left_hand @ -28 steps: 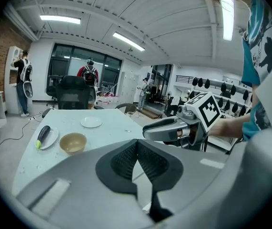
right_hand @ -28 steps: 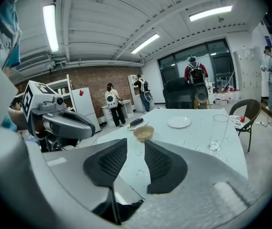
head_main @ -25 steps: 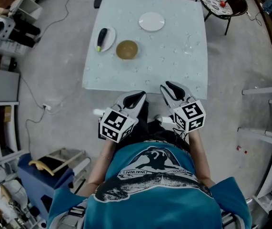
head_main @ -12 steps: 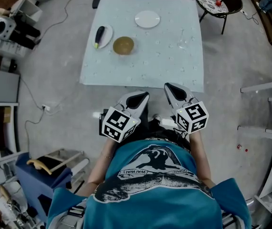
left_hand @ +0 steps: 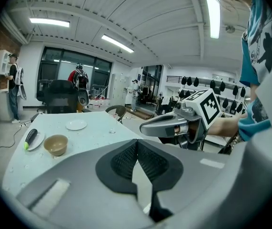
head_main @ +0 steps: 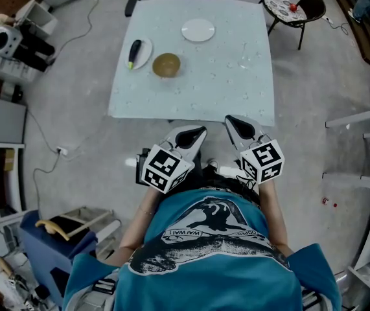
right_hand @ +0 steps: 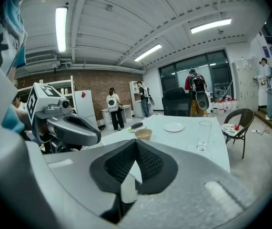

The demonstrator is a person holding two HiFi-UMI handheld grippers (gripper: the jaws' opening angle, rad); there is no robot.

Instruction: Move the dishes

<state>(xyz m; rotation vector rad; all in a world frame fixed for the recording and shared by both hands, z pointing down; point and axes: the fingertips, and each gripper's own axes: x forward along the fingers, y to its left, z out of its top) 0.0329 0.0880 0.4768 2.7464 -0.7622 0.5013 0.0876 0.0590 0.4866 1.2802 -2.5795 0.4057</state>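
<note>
On the pale square table lie a white plate, a brown bowl, a white plate holding a dark vegetable and a clear glass. Both grippers hang side by side short of the table's near edge, close to the person's body. My left gripper is shut with nothing between its pads, seen in its own view. The right gripper is also shut and empty. The bowl and plate lie far ahead; the glass stands right of the bowl.
A round black wicker chair with a small dish stands beyond the table's far right corner. White metal racks line the right side. A blue cart and cables lie on the floor at left. People stand in the background.
The table and dishes sit slightly higher and smaller in the head view. Both grippers stay side by side in front of the person's body, drifted a little to the right.
</note>
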